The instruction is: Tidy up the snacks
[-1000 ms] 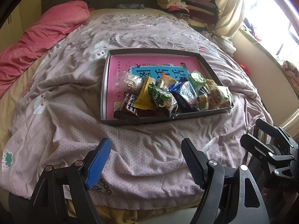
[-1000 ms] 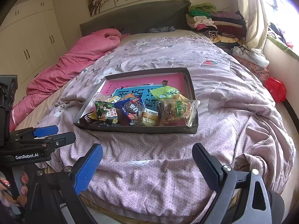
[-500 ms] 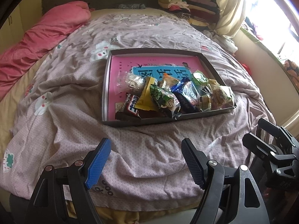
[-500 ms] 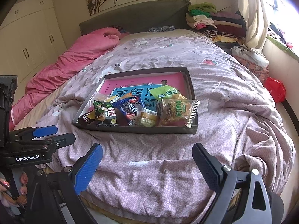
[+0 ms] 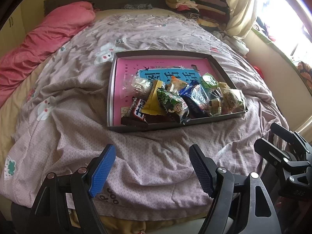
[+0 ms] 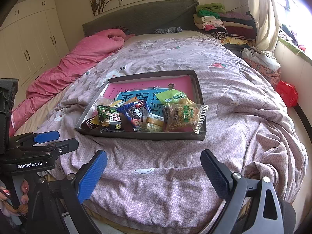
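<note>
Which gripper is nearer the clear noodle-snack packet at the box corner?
Right, I'd judge. The right gripper hangs open just short of the packet; the left gripper, also open, sits off toward the box's other side.

The left gripper [image 6: 46, 136], seen from the right wrist camera, carries "GenRobot.AI" in white on its black body. The pink sheet [image 5: 124, 74] lining the tray [image 5: 148, 127] shows large Chinese characters on a blue panel, half hidden by snack packets; the packets' own print is too small to read.
</note>
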Motion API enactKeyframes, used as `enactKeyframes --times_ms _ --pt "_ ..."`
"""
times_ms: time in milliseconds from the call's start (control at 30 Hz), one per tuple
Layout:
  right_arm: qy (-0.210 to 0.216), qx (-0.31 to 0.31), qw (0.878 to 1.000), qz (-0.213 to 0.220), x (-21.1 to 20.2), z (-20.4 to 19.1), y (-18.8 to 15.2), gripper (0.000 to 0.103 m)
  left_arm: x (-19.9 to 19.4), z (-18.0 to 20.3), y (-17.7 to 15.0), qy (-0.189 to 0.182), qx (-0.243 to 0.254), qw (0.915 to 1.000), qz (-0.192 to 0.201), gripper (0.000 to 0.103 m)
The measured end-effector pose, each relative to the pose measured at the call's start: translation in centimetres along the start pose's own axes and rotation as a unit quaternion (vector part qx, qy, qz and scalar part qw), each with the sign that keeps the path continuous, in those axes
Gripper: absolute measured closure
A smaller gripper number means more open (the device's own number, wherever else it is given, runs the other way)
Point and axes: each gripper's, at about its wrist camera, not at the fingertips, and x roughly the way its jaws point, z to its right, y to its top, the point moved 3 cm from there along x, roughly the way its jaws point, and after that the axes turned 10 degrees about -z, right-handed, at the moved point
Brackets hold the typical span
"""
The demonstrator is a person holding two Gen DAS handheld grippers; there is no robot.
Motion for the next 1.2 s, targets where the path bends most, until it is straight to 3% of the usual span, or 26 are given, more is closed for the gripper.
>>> enactKeyframes --times_ms 933,1200 --pt "-0.003 0.001 1.0 0.005 0.0 0.1 0.2 0.006 0.2 -0.6 -0.1 -0.001 -0.02 0.9997 -0.01 0.024" --pt "-0.005 0.0 1.0 0.005 0.0 0.1 0.2 0.006 -0.7 -1.0 0.2 0.014 -0.03 0.999 0.03 0.024"
